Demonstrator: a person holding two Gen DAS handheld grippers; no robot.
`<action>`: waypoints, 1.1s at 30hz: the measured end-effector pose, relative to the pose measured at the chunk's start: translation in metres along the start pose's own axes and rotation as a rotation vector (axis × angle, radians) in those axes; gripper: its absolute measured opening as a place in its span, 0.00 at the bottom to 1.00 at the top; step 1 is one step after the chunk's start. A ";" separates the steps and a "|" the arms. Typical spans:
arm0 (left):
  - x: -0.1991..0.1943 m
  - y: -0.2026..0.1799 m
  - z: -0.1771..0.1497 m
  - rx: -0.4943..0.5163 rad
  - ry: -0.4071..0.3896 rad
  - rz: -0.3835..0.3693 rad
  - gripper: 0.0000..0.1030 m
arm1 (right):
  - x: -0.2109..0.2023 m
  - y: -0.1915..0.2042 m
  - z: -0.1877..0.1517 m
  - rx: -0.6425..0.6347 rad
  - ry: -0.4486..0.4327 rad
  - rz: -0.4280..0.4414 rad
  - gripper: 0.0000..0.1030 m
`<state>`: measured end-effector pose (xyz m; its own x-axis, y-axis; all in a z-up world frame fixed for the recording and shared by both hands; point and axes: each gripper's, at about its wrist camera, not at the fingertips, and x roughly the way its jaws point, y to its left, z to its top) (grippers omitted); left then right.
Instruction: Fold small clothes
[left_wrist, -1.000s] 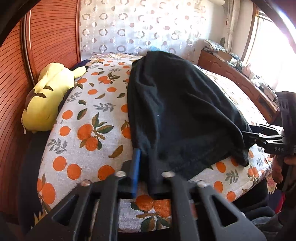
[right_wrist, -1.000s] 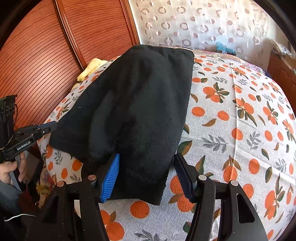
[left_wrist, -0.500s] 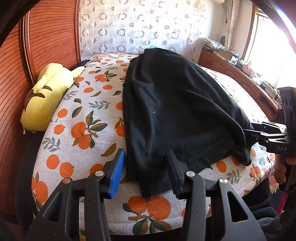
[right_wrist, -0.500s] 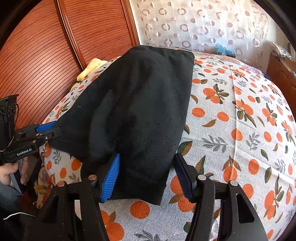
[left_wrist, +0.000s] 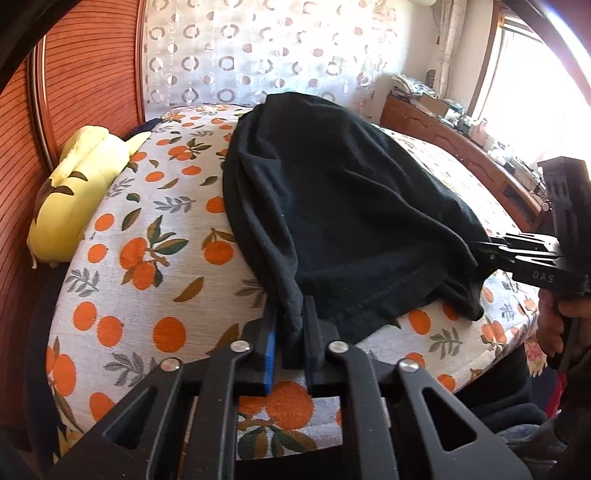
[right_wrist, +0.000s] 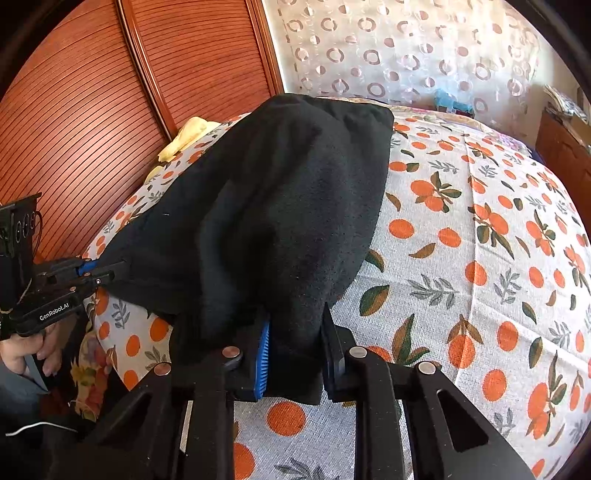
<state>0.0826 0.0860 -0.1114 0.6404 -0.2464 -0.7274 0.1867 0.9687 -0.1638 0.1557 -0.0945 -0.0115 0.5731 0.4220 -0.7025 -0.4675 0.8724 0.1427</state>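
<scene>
Headboard (left_wrist: 85, 74) of ribbed reddish wood stands at the far left of both views. Just inside it, a yellow plush toy (left_wrist: 74, 192) lies at the edge of the bed (left_wrist: 147, 258), partly off the cover. The bed carries a grey cover printed with oranges and leaves.

Black garment (left_wrist: 332, 206) lies lengthwise down the middle of the bed, its far end near the patterned curtain (left_wrist: 258, 48), its near hem at the bed's front edge. Fabric is rumpled, with folds running toward both near corners.

Left gripper (left_wrist: 290, 343): jaws are closing, and the left near corner of the garment is bunched between the pads, which press on it. In the right wrist view the same gripper (right_wrist: 107, 271) shows at the left edge, held by a hand (right_wrist: 33, 350), its tips at the garment's corner.

Right gripper (right_wrist: 295, 354): jaws are closing, with a thick bundle of the garment's right near corner between the blue pad (right_wrist: 263, 358) and the opposite finger; the cloth fills the gap and both sides bear on it. In the left wrist view this gripper (left_wrist: 484, 253) enters from the right, tips buried in the cloth.

Wooden cabinet (left_wrist: 461, 147) with clutter stands beyond the bed at right, beneath a bright window (left_wrist: 535, 81)
</scene>
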 end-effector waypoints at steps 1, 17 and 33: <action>0.000 -0.002 0.000 0.008 -0.001 0.003 0.09 | 0.000 0.000 0.000 -0.001 -0.002 -0.001 0.20; -0.047 -0.003 0.116 -0.012 -0.251 -0.123 0.08 | -0.047 -0.028 0.085 -0.018 -0.127 0.132 0.13; 0.089 0.046 0.257 -0.092 -0.207 -0.028 0.08 | 0.084 -0.106 0.234 0.113 -0.036 0.106 0.13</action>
<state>0.3390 0.1007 -0.0123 0.7769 -0.2648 -0.5713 0.1435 0.9579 -0.2489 0.4109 -0.0937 0.0770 0.5494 0.5197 -0.6543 -0.4486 0.8441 0.2937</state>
